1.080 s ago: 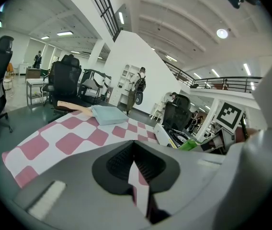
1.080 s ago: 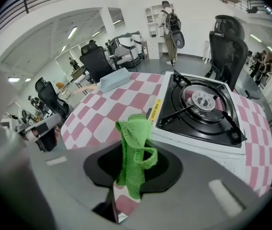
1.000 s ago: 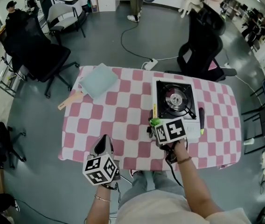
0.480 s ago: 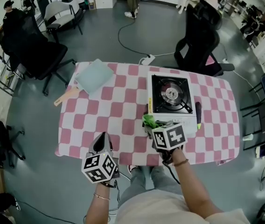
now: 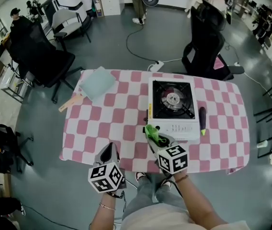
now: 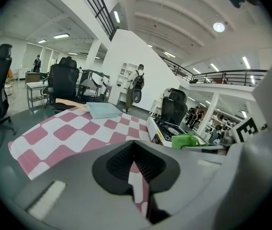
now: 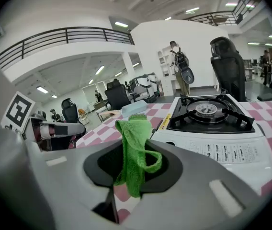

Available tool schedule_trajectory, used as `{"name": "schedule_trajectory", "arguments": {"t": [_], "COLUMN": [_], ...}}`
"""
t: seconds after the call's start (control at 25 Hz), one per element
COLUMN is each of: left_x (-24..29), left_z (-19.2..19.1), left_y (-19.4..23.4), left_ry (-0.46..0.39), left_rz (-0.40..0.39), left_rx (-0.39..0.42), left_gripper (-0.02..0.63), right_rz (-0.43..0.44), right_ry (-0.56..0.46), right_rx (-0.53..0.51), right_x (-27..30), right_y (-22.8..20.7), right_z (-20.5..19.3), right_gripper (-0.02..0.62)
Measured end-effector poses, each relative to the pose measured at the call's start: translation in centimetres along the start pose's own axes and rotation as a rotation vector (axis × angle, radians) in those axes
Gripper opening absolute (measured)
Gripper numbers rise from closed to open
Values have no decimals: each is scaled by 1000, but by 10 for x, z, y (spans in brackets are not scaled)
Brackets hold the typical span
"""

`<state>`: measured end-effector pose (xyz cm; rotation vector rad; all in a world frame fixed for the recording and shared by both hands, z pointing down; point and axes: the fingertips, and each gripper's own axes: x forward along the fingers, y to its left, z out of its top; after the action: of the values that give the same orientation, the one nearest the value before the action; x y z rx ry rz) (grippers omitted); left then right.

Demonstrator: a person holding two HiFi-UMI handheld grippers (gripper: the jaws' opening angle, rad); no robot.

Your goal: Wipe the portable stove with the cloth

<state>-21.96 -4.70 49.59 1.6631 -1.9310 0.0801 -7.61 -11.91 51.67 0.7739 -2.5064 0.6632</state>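
The right gripper's fingers are pinched shut on the one green cloth, which hangs in a loose fold, long axis up and down in the right gripper view. In the head view, near centre frame, the cloth sits just beside the lower left corner of the single portable stove. The stove is white with a black top and one burner, and its control strip is along the lower edge. The left gripper's fingers are closed together on nothing, at lower left off the pink-checked counter.
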Motion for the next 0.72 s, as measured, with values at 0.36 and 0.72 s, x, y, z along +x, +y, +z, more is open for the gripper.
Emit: {"name": "schedule_trajectory", "arguments": {"t": [0.36, 0.72], "left_x": [-3, -8], "left_z": [-14, -36], "left_y": [-17, -32], "left_ry": [-48, -67], "left_rz": [85, 138], "left_rx": [14, 27], "left_gripper": [0, 0], "right_rz": [10, -7], "right_ry": [-234, -334], "right_rx": [-160, -242], "right_x": [-10, -7], "right_y": [-10, -20], "right_z": [-17, -19], "right_gripper": [87, 87]}}
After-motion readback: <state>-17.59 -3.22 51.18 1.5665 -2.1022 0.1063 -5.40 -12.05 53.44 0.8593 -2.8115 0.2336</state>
